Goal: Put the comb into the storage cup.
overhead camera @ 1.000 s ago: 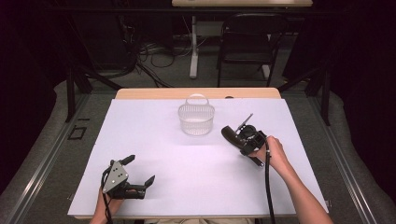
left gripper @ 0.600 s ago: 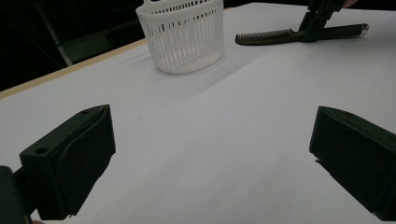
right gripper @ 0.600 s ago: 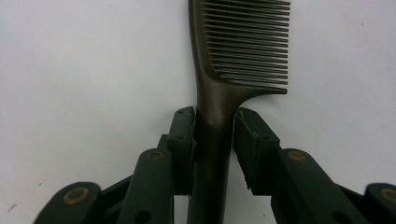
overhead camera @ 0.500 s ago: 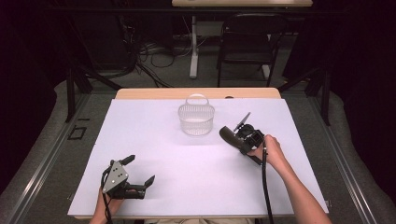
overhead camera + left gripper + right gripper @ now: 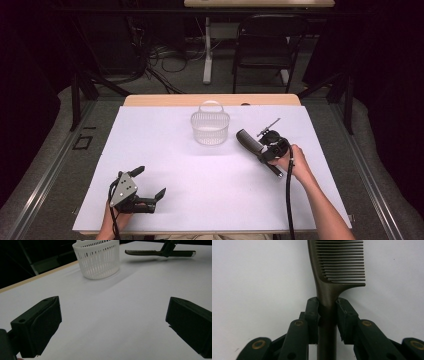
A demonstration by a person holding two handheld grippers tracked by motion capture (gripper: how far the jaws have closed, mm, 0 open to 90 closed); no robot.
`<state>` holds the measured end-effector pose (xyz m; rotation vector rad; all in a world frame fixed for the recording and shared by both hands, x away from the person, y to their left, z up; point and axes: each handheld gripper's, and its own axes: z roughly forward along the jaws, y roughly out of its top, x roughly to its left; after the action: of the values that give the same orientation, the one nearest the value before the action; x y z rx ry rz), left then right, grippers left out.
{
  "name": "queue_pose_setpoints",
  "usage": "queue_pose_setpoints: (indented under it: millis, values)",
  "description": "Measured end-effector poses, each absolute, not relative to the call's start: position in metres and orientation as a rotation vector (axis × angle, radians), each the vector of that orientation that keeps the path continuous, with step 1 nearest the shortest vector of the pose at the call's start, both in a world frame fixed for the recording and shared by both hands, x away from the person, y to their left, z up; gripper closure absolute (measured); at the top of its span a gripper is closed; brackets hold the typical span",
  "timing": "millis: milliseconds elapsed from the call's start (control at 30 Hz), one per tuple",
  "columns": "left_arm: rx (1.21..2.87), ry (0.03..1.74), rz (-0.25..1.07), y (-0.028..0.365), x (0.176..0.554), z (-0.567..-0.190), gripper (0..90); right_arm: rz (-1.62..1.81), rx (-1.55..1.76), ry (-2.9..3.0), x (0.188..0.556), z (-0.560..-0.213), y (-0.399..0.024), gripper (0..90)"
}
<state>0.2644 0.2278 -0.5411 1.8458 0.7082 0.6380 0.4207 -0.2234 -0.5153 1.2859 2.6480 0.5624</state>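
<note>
We see a dark comb (image 5: pixel 329 285) with a straight, narrow handle and one row of fine, evenly spaced teeth along a single edge. It lies level, low over the white desk (image 5: pixel 200 200), its handle clamped between the two pads of the right tool (image 5: pixel 328 312). In the high view the comb (image 5: pixel 248 141) sits just right of the white slatted basket (image 5: pixel 210 129).

No text, label, brand, number or sign can be read anywhere.
</note>
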Motion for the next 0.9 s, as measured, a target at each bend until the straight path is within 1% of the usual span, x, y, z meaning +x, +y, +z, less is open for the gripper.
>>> queue_pose_setpoints:
  millis: [400, 900]
  values:
    - [1.842, 0.707, 0.632, 0.228, 0.265, -0.541, 0.4, 0.718, 1.224, 2.566, 0.405, -0.506, -0.230, 72.5]
    - [1.848, 0.708, 0.620, 0.228, 0.266, -0.542, 0.3, 0.891, 1.162, 2.512, 0.385, -0.507, -0.238, 72.4]
